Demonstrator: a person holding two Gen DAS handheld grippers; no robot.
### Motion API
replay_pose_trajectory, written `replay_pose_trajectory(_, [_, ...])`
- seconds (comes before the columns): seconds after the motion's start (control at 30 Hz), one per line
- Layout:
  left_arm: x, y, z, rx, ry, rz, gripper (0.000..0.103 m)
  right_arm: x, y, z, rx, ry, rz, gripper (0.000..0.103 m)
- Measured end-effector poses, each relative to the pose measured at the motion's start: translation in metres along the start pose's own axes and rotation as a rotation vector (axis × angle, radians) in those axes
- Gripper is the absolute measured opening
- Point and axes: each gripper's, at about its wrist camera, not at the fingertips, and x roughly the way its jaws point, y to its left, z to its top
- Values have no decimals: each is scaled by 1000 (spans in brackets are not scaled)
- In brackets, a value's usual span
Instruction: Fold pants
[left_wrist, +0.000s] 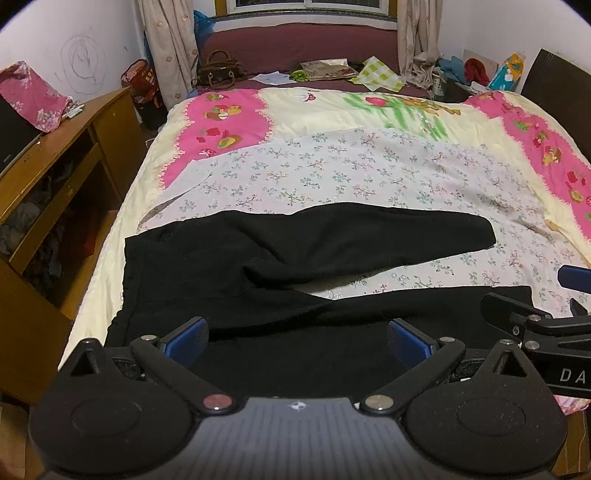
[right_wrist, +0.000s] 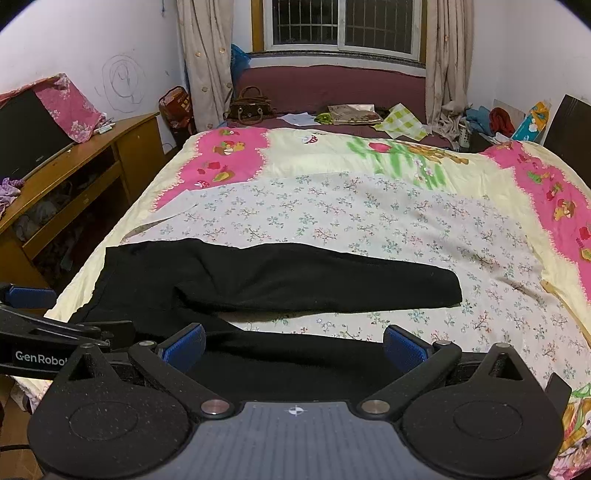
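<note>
Currently, my left gripper (left_wrist: 297, 338) and my right gripper (right_wrist: 294, 343) both stand released, blue pads spread wide, grasping nothing. Both hover over the near leg of the black fleece pants (left_wrist: 295, 243), which lie flat on the floral bedsheet (left_wrist: 369, 173), legs splayed apart toward the right.
</note>
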Motion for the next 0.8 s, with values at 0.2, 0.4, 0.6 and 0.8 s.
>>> replay_pose_trajectory(0.2, [-5, -2, -1, 15, -14, -1, 103, -5, -1, -3, 10, -7, -7, 91])
replay_pose_trajectory(0.4, [-6, -3, 0, 22, -23, -3, 103, -8, -1, -4, 17, -11, -14, 91])
replay_pose_trajectory(0.6, [-6, -4, 1, 22, -26, -3, 103, -8, -2, -4, 19, -11, -16, 91])
replay_pose_trajectory(0.8, [-6, -4, 1, 24, -26, -2, 103, -8, -1, -3, 20, -10, -17, 91])
